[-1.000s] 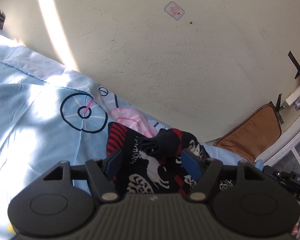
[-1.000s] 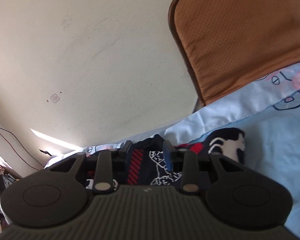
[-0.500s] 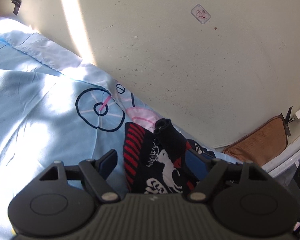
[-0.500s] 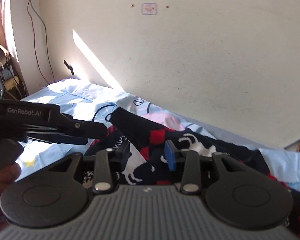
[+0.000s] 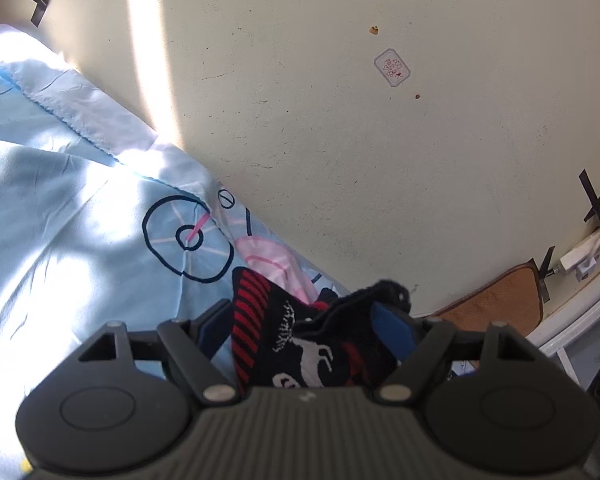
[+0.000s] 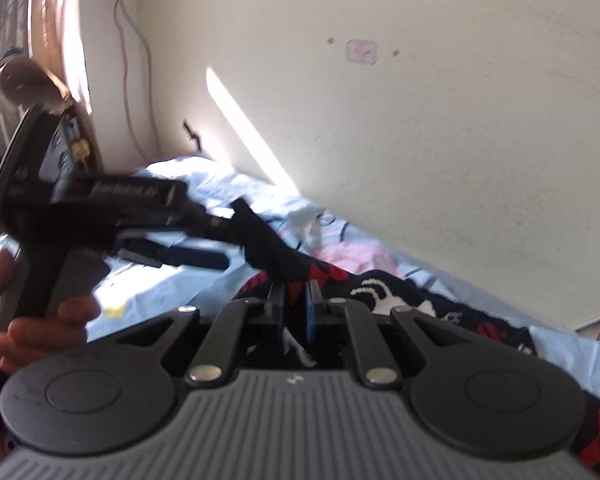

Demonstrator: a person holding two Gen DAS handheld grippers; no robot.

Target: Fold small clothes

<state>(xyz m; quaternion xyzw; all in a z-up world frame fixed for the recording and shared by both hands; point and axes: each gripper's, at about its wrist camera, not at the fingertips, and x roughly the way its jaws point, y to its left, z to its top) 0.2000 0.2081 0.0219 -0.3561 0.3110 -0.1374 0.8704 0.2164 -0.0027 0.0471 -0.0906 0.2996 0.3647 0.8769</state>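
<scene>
While the right gripper [image 6: 296,300] is pinching the patterned garment [image 5: 300,344] on the bedsheet [image 5: 60,208] near the wall, the left gripper [image 5: 304,320] is standing apart around it — cloth snagging its right finger risks dragging the fold.

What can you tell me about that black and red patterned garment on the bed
The patterned garment looks knitted: black, with red stripes at one edge, red blocks and white deer-like figures. It lies crumpled on the light blue bedsheet near the wall. The left gripper is open, one fold draped against a finger. The right gripper is shut on another part.
</scene>
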